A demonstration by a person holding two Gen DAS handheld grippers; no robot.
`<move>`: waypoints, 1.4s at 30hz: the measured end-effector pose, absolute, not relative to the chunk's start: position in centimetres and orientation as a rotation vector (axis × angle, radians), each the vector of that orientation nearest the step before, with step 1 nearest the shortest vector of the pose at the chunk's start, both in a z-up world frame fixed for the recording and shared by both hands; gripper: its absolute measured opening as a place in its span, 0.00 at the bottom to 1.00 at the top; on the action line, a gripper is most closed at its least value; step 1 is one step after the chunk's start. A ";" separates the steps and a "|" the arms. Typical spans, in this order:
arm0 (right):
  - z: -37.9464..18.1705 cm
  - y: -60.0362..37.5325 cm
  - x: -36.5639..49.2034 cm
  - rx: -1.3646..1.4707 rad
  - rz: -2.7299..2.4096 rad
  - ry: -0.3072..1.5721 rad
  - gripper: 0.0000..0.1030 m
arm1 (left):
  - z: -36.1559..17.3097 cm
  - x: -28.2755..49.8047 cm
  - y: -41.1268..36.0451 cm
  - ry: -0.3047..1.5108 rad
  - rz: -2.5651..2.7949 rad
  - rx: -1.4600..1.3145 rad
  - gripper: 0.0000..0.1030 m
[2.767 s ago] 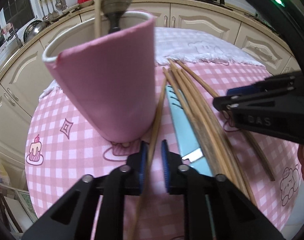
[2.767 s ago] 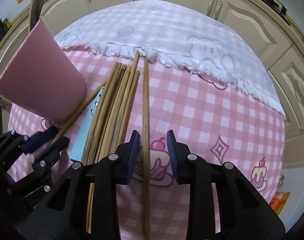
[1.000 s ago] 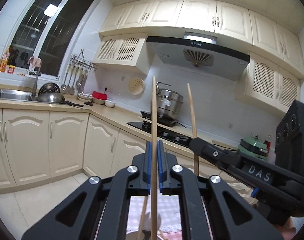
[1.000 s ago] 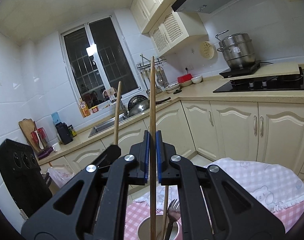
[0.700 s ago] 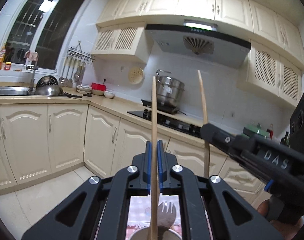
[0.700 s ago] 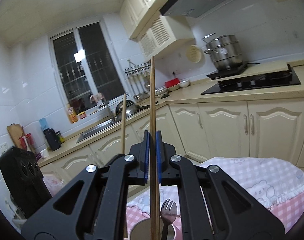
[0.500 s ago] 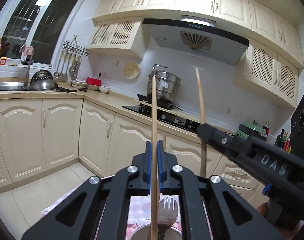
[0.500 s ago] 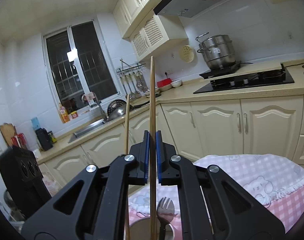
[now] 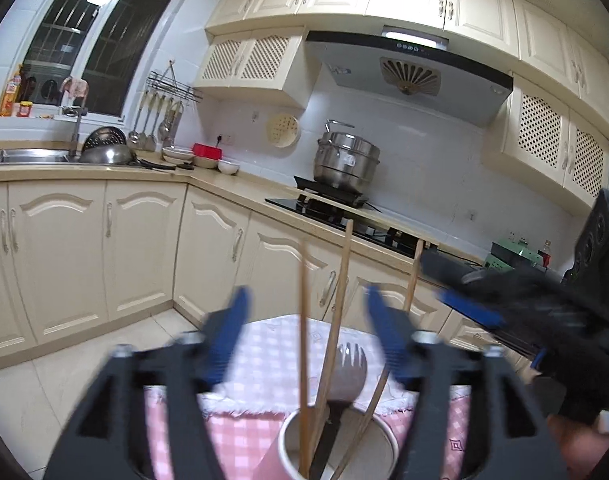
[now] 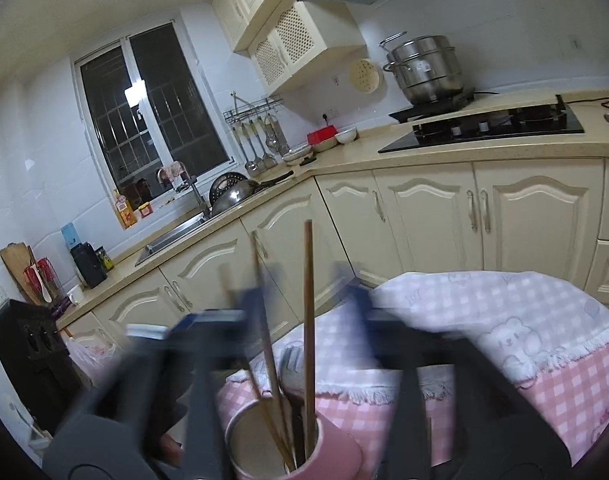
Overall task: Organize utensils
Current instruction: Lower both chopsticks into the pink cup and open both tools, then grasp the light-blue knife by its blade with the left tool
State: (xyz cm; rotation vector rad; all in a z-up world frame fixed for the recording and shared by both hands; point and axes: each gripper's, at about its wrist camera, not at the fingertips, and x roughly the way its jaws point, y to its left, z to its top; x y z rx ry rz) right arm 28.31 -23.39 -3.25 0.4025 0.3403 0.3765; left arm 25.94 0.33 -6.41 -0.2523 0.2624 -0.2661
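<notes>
Bottom centre of both views: chopsticks [image 9: 303,344] stand loose in the pink cup [image 10: 336,454] beside a fork [image 9: 346,364]. Left gripper [image 9: 306,334] and right gripper [image 10: 300,320] gape, empty, straddling them. Withdrawing carelessly could snag sticks, tipping the cup.

My view: pink cup [image 10: 328,456] with white inside; tan wooden chopsticks [image 9: 303,344]; silver fork [image 9: 346,368] on a black handle; pink-and-white checked cloth [image 10: 564,384]; black grippers with blue pads [image 9: 228,332]; cream cabinets [image 9: 64,256].
</notes>
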 end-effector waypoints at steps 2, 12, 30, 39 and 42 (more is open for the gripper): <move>-2.7 -24.6 27.3 0.408 0.374 0.341 0.91 | -5.5 24.8 0.6 0.258 -0.249 -0.229 0.88; -1.5 -28.4 25.9 0.367 0.344 0.532 0.94 | -2.1 20.9 0.3 0.349 -0.177 -0.128 0.96; -8.1 -29.8 24.8 0.255 0.322 0.872 0.94 | -6.2 18.2 -1.8 0.580 -0.201 -0.070 0.96; -11.7 -30.9 24.4 0.256 0.293 0.979 0.94 | -12.4 19.4 -4.8 0.825 -0.179 0.013 0.96; -12.4 -31.1 24.3 0.252 0.291 1.005 0.94 | -14.1 19.9 -5.5 0.886 -0.164 0.030 0.96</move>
